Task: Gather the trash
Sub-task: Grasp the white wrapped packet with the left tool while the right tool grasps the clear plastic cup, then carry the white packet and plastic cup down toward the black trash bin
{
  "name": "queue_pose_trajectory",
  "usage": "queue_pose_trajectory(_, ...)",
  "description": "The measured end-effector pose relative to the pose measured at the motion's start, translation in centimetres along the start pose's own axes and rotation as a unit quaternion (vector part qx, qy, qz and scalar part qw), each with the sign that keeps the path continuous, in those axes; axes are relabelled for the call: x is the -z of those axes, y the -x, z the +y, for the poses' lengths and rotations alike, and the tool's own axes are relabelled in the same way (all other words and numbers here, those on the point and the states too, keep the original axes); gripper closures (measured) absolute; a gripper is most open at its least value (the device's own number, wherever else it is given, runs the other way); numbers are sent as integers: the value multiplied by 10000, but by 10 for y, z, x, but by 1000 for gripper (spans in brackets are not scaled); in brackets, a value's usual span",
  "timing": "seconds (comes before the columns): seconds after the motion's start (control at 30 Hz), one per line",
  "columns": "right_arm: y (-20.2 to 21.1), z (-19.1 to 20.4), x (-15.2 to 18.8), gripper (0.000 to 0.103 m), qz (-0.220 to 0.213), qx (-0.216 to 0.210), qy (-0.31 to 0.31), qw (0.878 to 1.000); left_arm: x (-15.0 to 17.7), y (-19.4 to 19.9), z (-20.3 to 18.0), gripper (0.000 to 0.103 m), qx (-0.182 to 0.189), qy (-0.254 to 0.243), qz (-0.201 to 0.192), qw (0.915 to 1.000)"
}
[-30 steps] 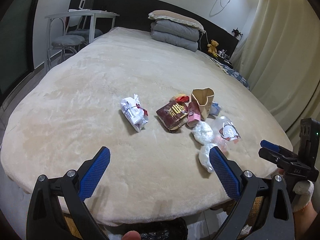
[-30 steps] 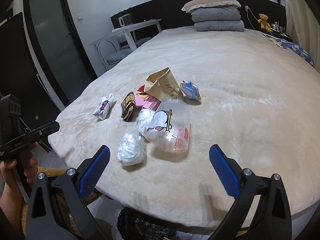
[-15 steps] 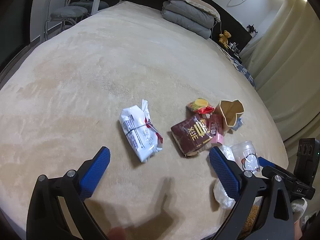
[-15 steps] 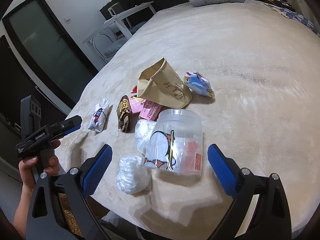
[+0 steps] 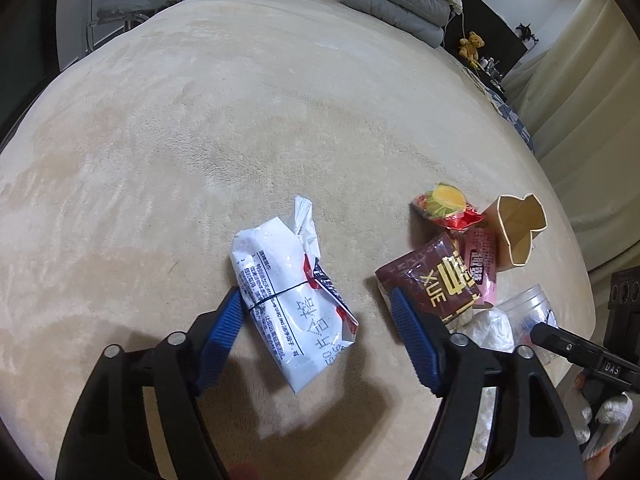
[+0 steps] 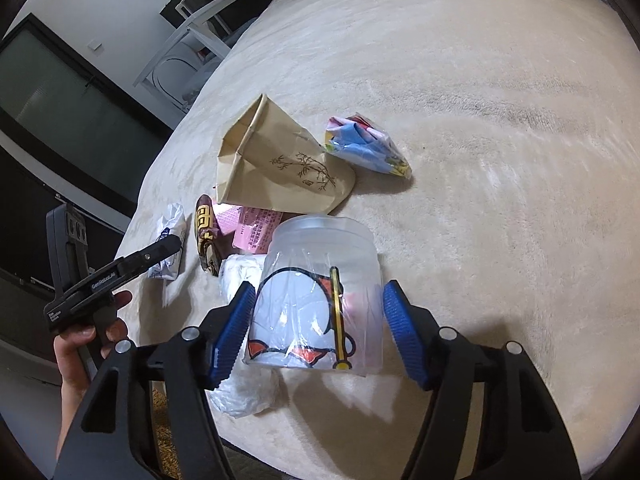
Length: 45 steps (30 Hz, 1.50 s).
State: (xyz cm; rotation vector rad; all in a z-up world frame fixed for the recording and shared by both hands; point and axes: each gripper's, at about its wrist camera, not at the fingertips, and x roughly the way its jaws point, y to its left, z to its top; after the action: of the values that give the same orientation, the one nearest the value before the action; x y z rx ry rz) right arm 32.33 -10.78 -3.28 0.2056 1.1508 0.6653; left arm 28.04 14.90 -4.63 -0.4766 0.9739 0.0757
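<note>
Both grippers closing on trash: left on the white packet, right on the clear plastic cup.

Left wrist view: your left gripper [image 5: 320, 316] has dropped from well above the bed [image 5: 200, 120] to the white packet [image 5: 294, 304], which now lies between the jaws. The jaws are closing from full spread; the left pad touches the packet's edge, the right pad stands clear, so nothing is clenched yet. Right wrist view: your right gripper [image 6: 320, 334] has advanced over the clear plastic cup [image 6: 320, 300], lying on its side near the bed's edge. The jaws are closing around it; the left pad is at the wall, the right pad is just beside it. Both pickups appear imminent; confirm grip before lifting.
</note>
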Motion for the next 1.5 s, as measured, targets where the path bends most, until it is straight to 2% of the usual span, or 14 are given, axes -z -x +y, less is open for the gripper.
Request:
queue_pose_trajectory(0.13, 0, 4, 1, 39, -39, 81, 93, 9999, -1, -2, 3, 55, -202, 92, -17, 9998)
queue_pose_trajectory(0.37, 8, 1, 3, 39, -213, 52, 26, 9998, 3, 6, 4, 58, -197, 14, -141, 9997)
queue_pose_trajectory(0.87, 44, -1, 22, 39, -772, -23, 12, 9970, 26, 58, -7, 59, 234, -87, -773, 9967)
queue_pose_trajectory(1.13, 60, 2, 45, 39, -1083, 8, 45, 9941, 58, 92, -18, 59, 595, -147, -1160, 9914)
queue_pose_trajectory(1.3, 74, 7, 66, 39, -1318, -64, 152, 9911, 85, 109, -25, 59, 761, -239, -1324, 9880)
queue_pose_trajectory(1.5, 82, 13, 96, 39, -1393, -240, 188, 9898, 119, 123, -36, 59, 940, -381, -1488, 9836)
